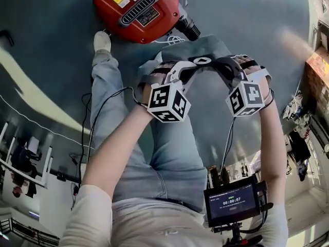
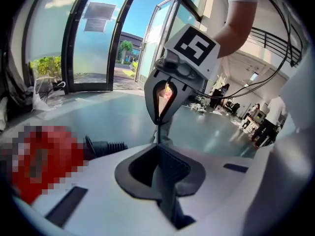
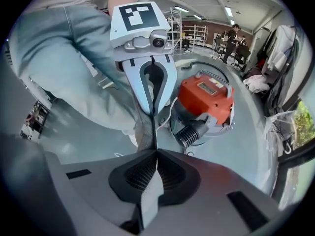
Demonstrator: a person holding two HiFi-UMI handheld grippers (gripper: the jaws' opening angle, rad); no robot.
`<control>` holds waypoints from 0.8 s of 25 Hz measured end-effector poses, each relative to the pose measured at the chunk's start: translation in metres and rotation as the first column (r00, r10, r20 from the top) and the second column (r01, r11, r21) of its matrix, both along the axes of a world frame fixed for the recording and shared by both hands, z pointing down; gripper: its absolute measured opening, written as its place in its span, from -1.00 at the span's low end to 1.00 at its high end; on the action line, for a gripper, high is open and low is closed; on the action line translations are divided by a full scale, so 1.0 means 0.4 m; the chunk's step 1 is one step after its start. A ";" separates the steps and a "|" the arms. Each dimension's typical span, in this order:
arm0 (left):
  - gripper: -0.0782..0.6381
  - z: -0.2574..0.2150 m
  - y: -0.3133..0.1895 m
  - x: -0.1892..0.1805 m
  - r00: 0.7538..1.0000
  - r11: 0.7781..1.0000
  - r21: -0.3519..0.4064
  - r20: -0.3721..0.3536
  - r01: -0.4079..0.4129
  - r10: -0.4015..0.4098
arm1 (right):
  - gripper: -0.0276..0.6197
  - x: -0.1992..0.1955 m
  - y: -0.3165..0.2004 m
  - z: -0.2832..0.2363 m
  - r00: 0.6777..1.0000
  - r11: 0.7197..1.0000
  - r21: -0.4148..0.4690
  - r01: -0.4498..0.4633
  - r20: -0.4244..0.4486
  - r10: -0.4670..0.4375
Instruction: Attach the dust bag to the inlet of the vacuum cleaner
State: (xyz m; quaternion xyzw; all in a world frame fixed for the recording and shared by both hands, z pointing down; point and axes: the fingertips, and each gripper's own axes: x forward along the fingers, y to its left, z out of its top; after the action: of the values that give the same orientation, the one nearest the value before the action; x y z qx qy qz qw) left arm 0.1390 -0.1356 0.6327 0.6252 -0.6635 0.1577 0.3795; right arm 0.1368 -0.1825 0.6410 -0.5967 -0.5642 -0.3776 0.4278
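So, quick note on where I had things at this point. Both tools were clamped on the dust bag (image 1: 213, 48), one from each side. The left gripper (image 2: 157, 147) had its jaws closed tight with a dark fold of the fabric pinched between them. The right gripper (image 3: 156, 151) was squeezed shut on a pale strip of the same cloth. The two noses sat almost tip to tip, with the grey bag stretched in the short gap between them and held up in the air over my jeans (image 1: 169, 153).

The vacuum cleaner (image 1: 136, 9), red top and all, sat on the grey floor (image 1: 51, 35) just past my shoe (image 1: 102, 40). Its black ribbed inlet (image 1: 189, 30) stuck out on the side nearest the grippers. From the head view the bag was close to that inlet but not touching it, and nothing was fitted over it yet. A thin white cord (image 1: 175, 39) lay on the floor right by the inlet. My little monitor (image 1: 232, 202) hung down near my right arm.
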 end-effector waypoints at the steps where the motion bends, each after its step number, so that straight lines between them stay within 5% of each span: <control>1: -0.75 0.052 0.002 -0.004 1.000 1.000 -0.005 0.010 0.022 -0.022 | -0.87 -0.009 0.002 0.051 1.000 1.000 0.011 0.016 0.016 -0.016; 5: -0.75 0.157 0.008 -0.058 0.987 0.991 0.009 0.079 0.137 -0.137 | -0.86 -0.084 0.014 0.161 0.993 0.998 0.019 0.053 0.107 -0.054; 11: -0.76 0.103 0.025 -0.157 0.950 0.956 0.090 0.123 0.278 -0.288 | -0.86 -0.207 0.038 0.102 0.981 0.995 0.037 0.092 0.169 -0.097; 16: -0.76 0.127 0.027 -0.140 0.947 0.952 0.033 0.101 0.303 -0.305 | -0.86 -0.185 0.034 0.125 0.969 0.978 0.090 0.188 0.146 -0.199; 20: -0.75 0.148 0.037 -0.176 0.938 0.944 0.024 0.109 0.329 -0.329 | -0.86 -0.215 0.045 0.143 0.970 0.982 0.093 0.165 0.167 -0.179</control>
State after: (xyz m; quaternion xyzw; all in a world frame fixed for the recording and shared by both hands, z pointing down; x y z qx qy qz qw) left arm 0.0687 -0.1207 0.6919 0.4967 -0.7792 0.1249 0.3613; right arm 0.0507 -0.1644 0.6984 -0.5907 -0.5305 -0.4859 0.3655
